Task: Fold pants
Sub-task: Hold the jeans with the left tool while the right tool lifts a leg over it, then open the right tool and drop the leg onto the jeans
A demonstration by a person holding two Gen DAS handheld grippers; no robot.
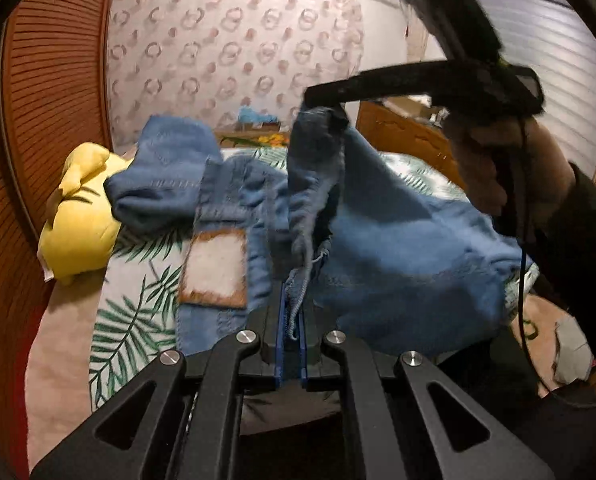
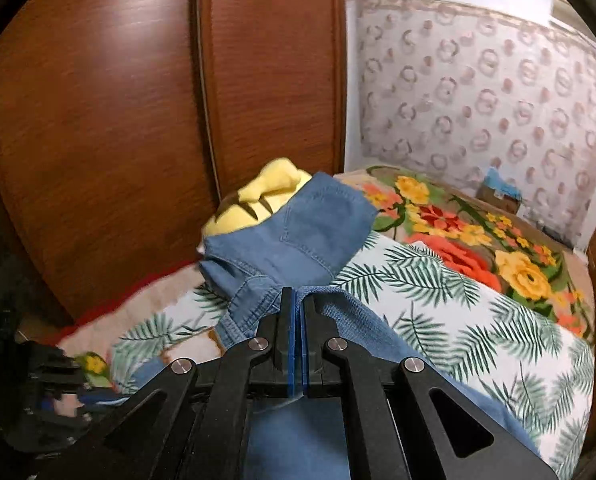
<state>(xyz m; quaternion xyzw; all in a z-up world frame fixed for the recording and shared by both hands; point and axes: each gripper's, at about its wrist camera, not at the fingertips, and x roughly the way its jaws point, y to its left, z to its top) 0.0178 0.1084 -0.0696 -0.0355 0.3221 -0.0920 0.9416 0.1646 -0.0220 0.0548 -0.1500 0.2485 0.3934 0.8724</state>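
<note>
While you lift, each hand-held gripper, left [image 1: 293, 300] and right [image 2: 296, 300], pinches the jeans [image 1: 398, 248]. Jeans hang over the bed [image 2: 458, 300].

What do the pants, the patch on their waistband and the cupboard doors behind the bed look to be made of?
Pants: blue denim, apparently soft and washed; visible twill weave, topstitched seams, a stitched back pocket.
Patch: probably leather or an imitation; brown edges, pale worn centre, blurred.
Cupboard doors: reddish-brown wood or wood-look laminate, semi-gloss; grain lines and a soft light sheen. Which of the two I cannot tell.
</note>
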